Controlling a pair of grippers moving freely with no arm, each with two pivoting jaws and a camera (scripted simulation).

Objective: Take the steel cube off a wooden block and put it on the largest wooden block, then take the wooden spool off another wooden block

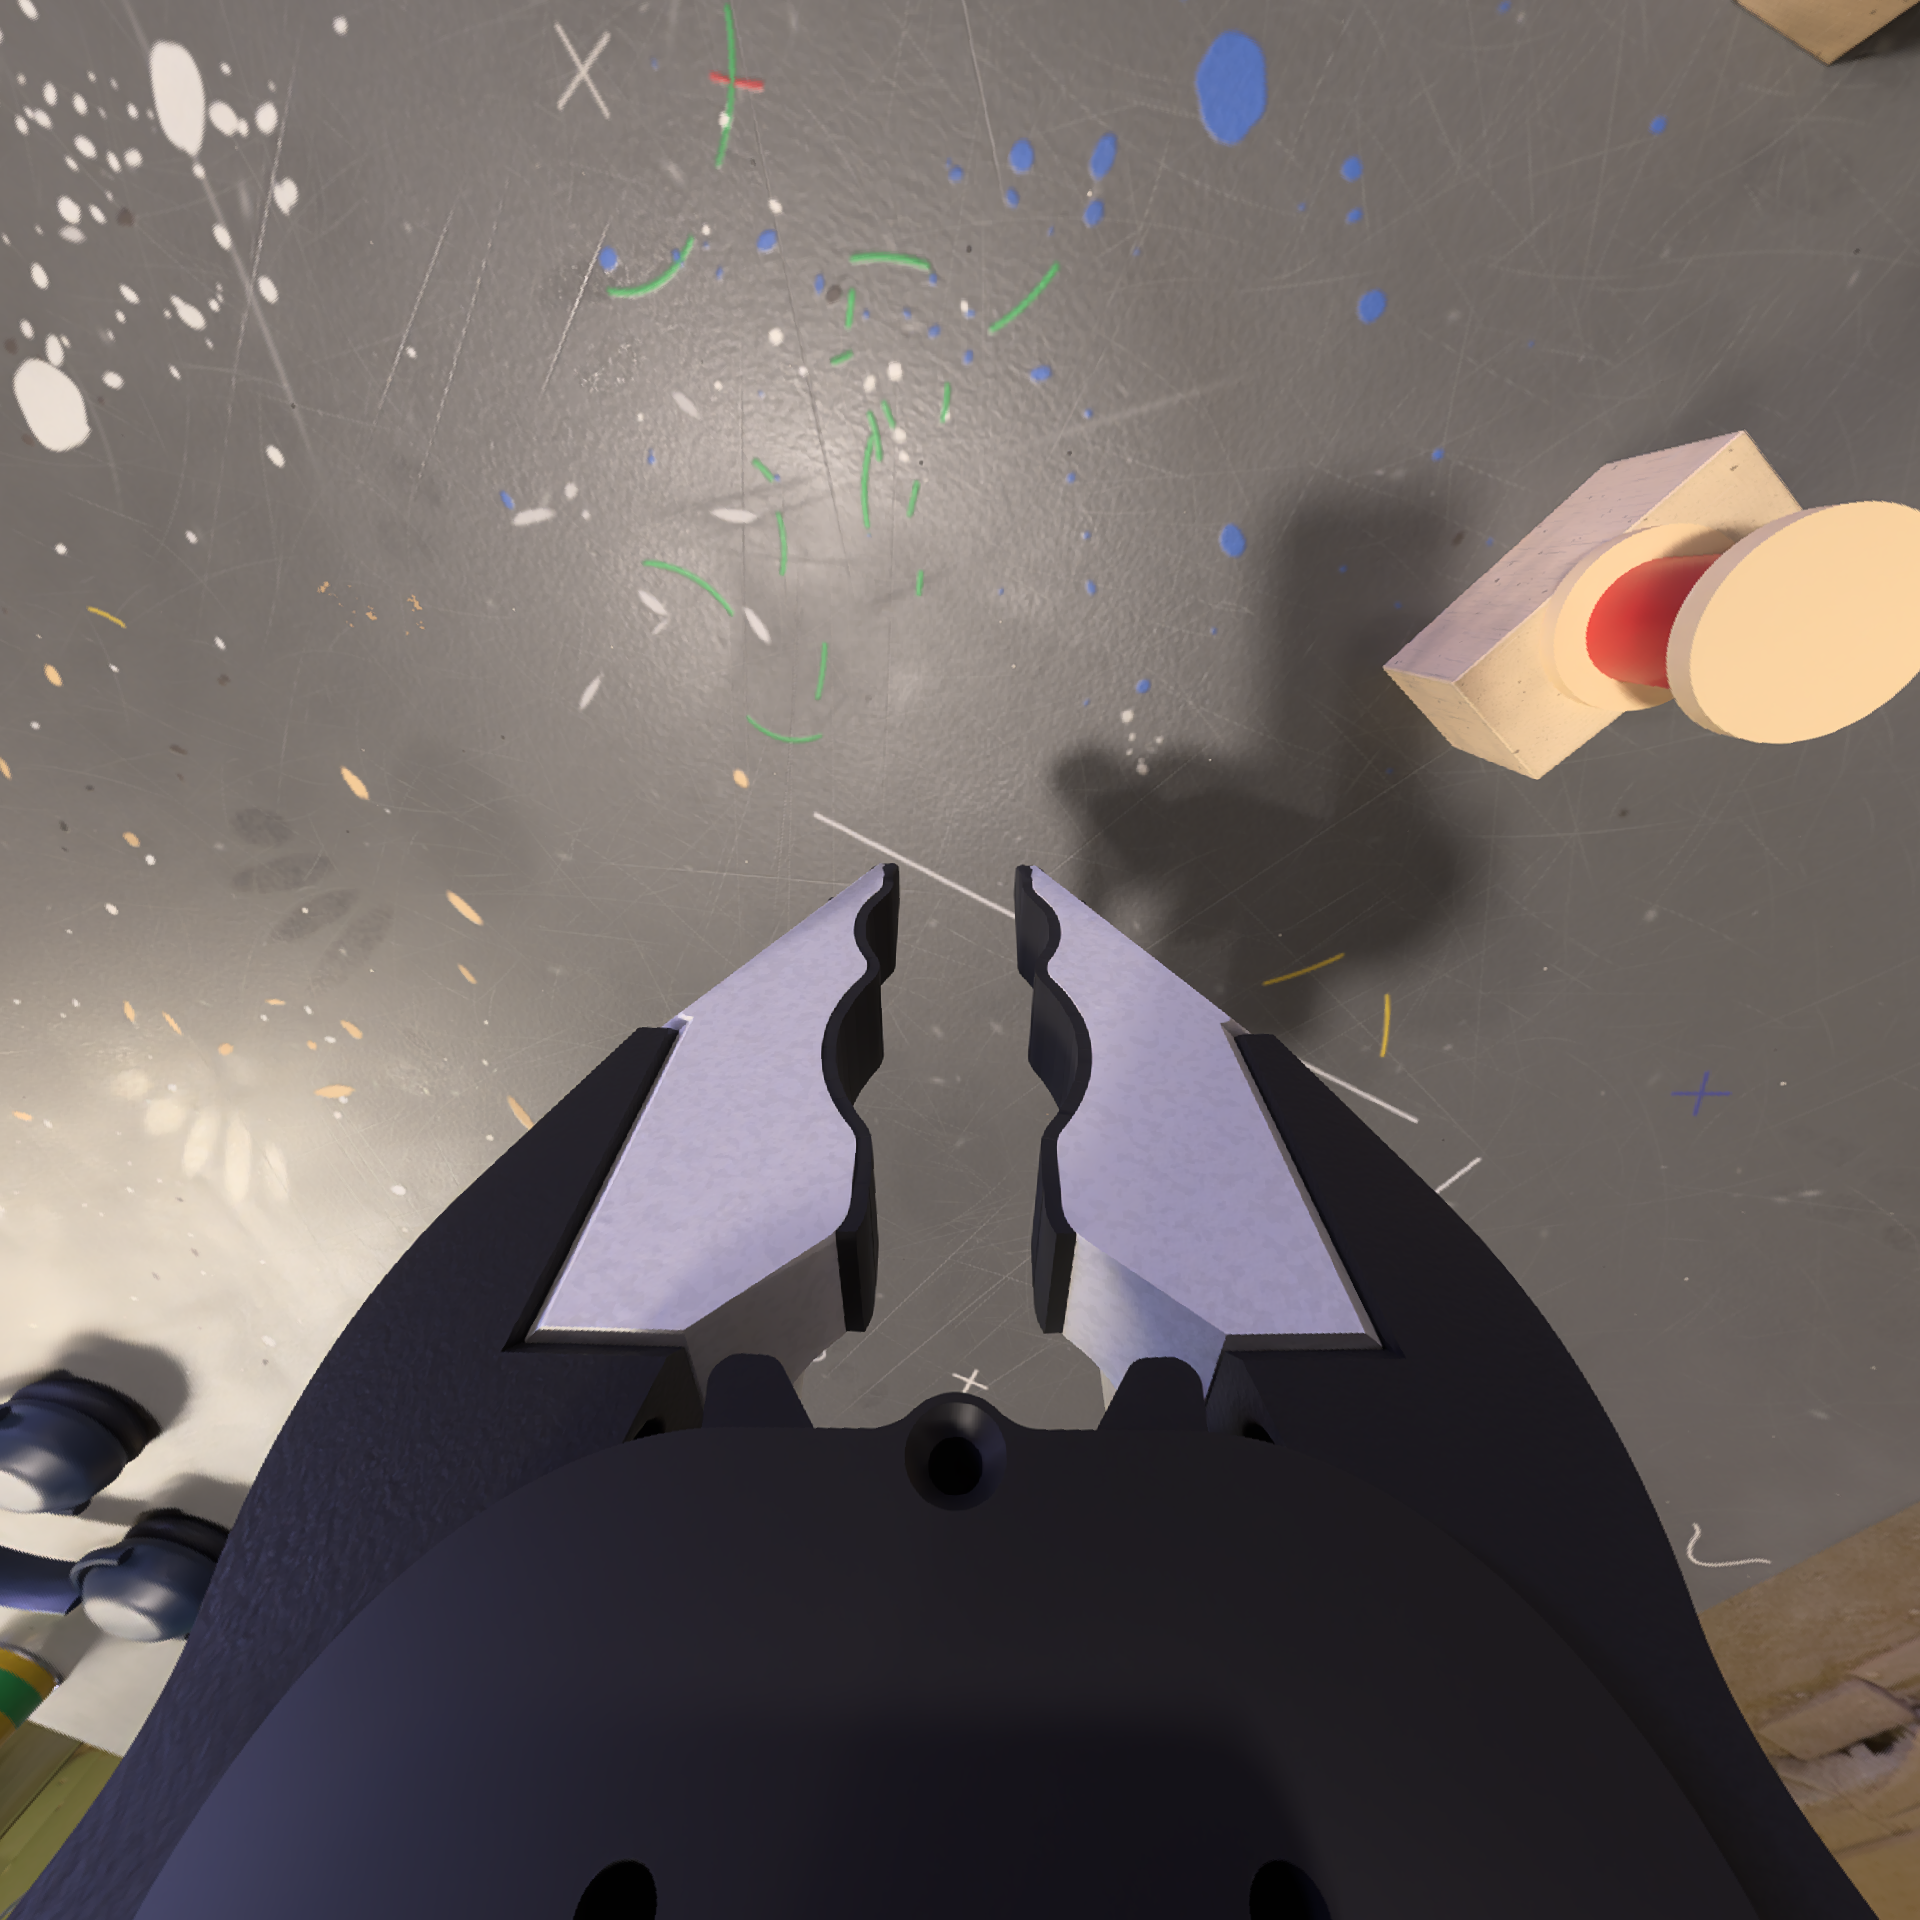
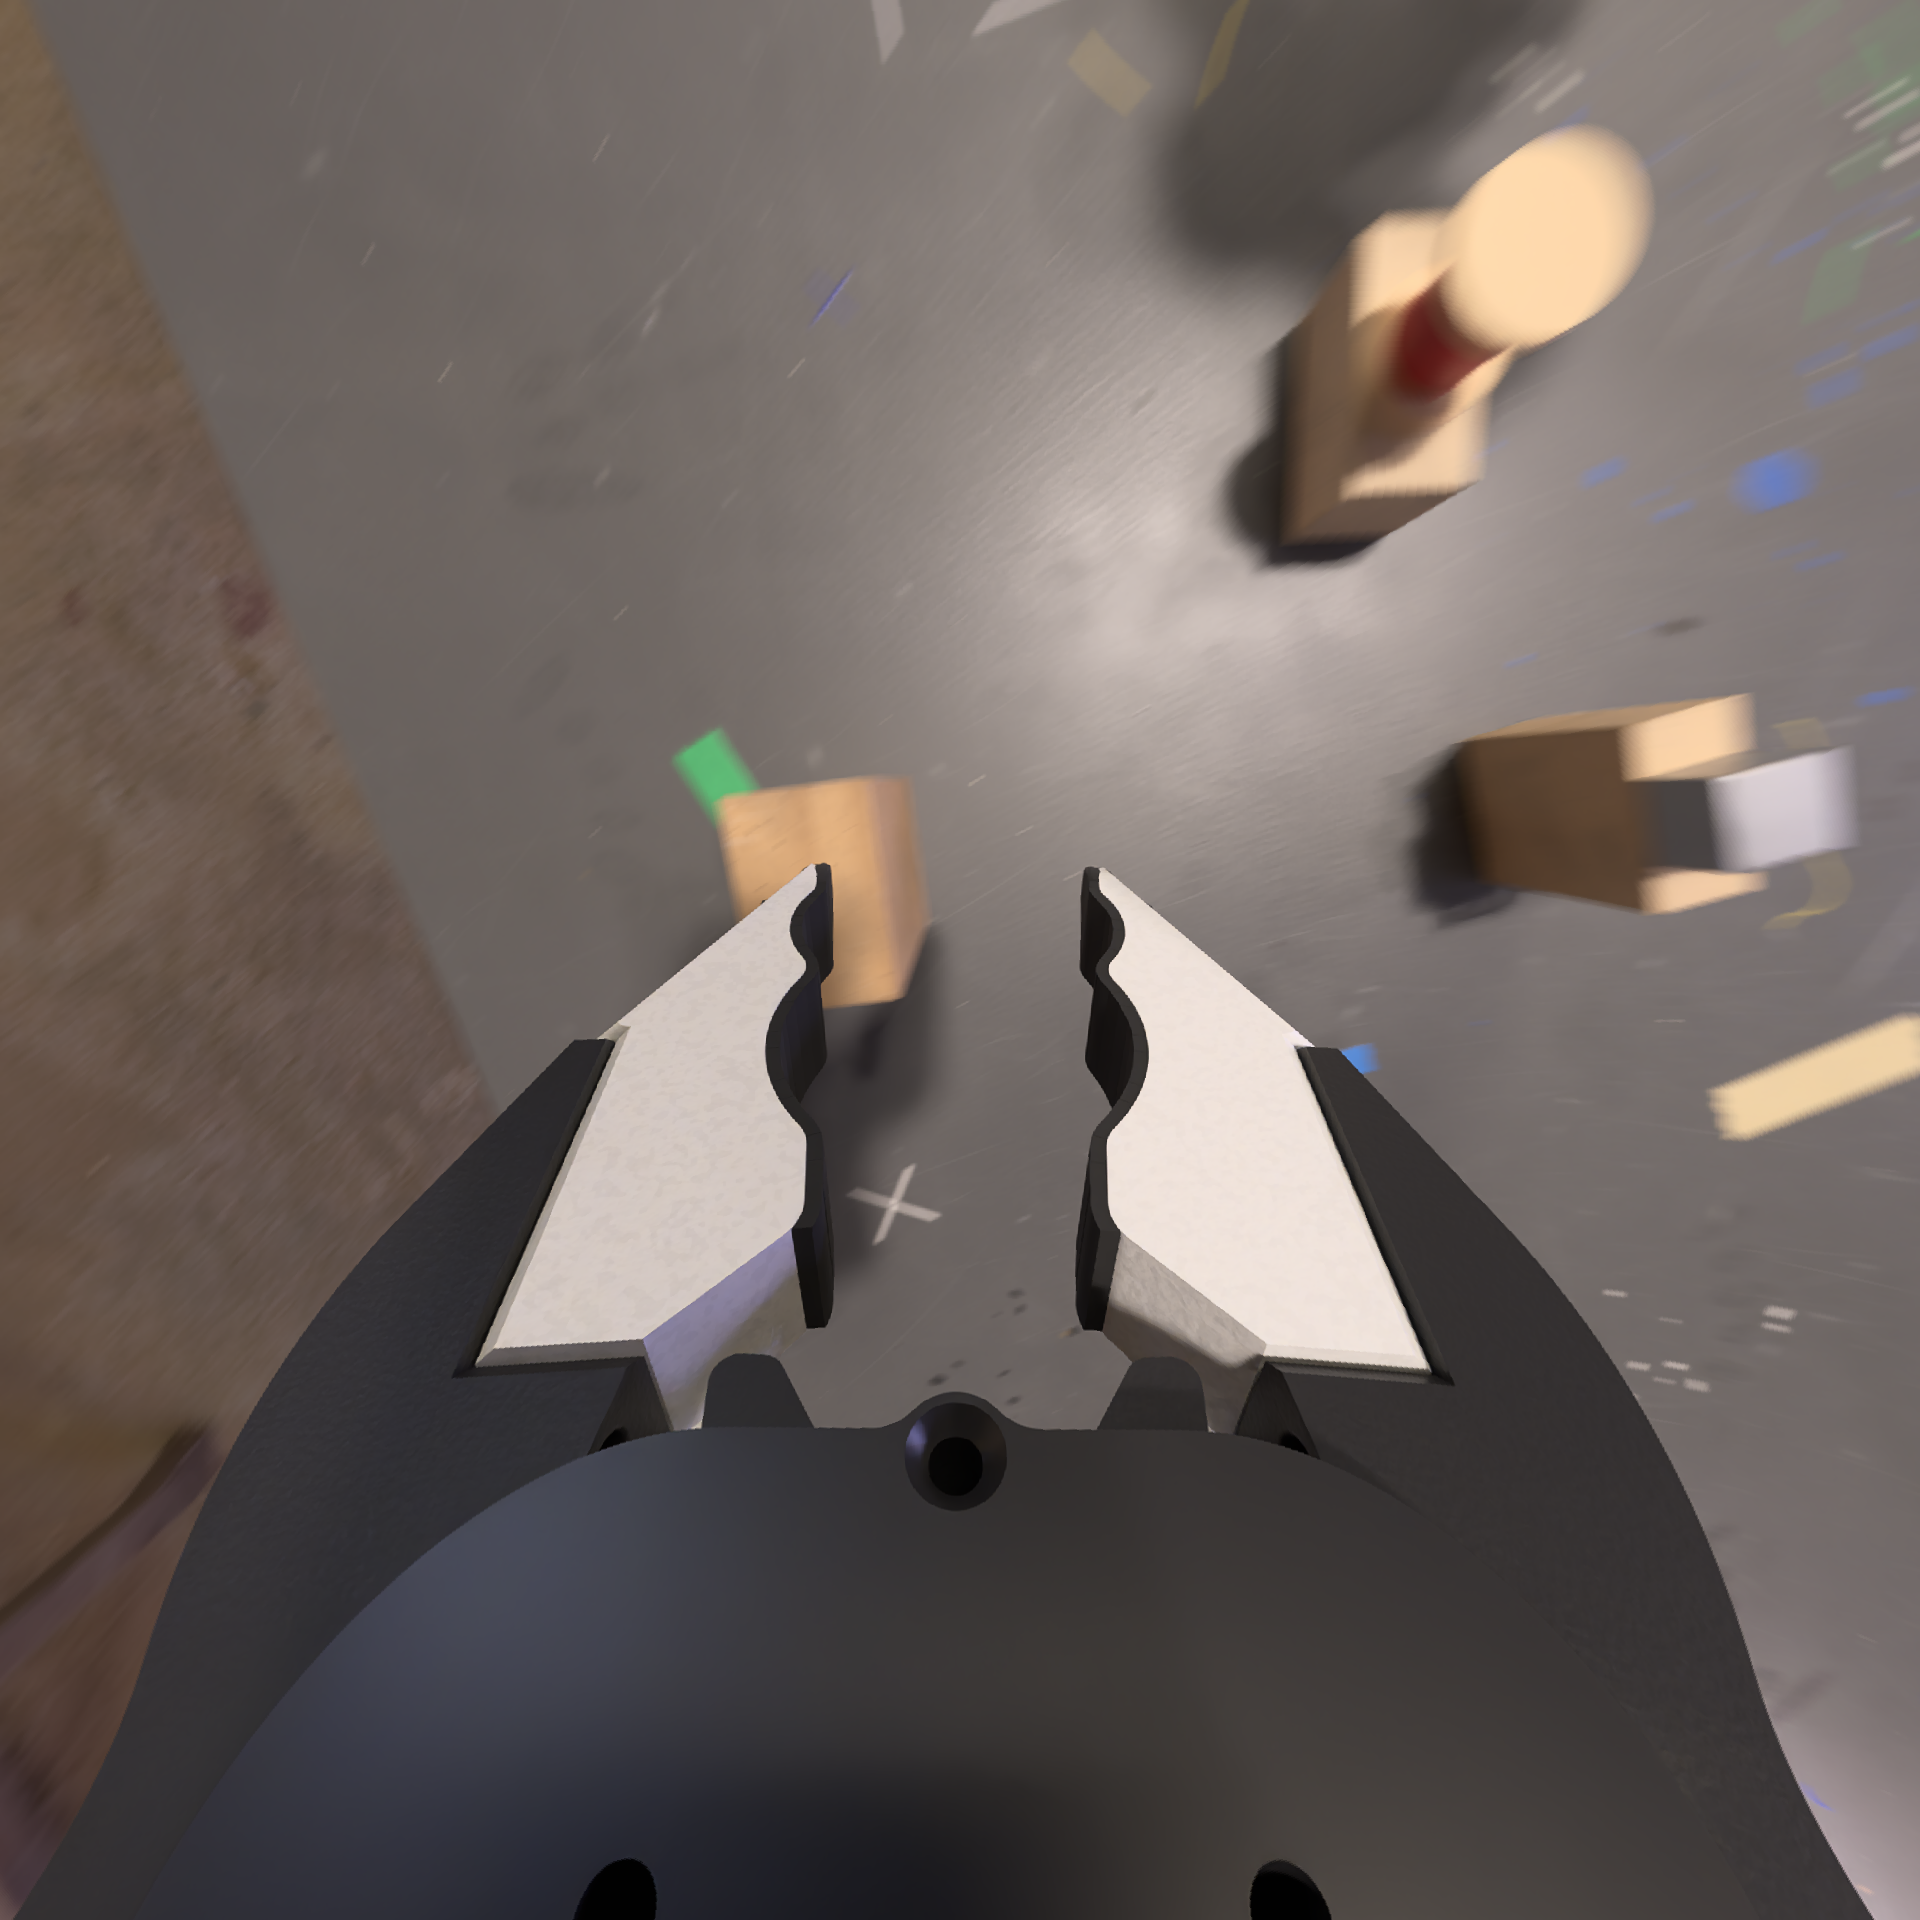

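Observation:
In the left wrist view my left gripper [image 1: 956, 883] is open and empty above the grey paint-spattered surface. A wooden spool [image 1: 1745, 634] with a red core stands on a pale wooden block [image 1: 1527, 644] to the right. In the blurred right wrist view my right gripper [image 2: 956, 883] is open and empty. A bare wooden block [image 2: 842, 883] lies just beyond its left fingertip. The steel cube [image 2: 1782, 810] sits on a wooden block [image 2: 1579, 810] to the right. The spool [image 2: 1517, 249] on its block [image 2: 1371, 447] is farther off at the upper right.
A brown board edge [image 2: 156, 831] runs along the left of the right wrist view. A wooden corner [image 1: 1818, 26] shows at the top right of the left wrist view, a board [image 1: 1829, 1704] at the bottom right and dark blue round objects [image 1: 73, 1455] at the bottom left.

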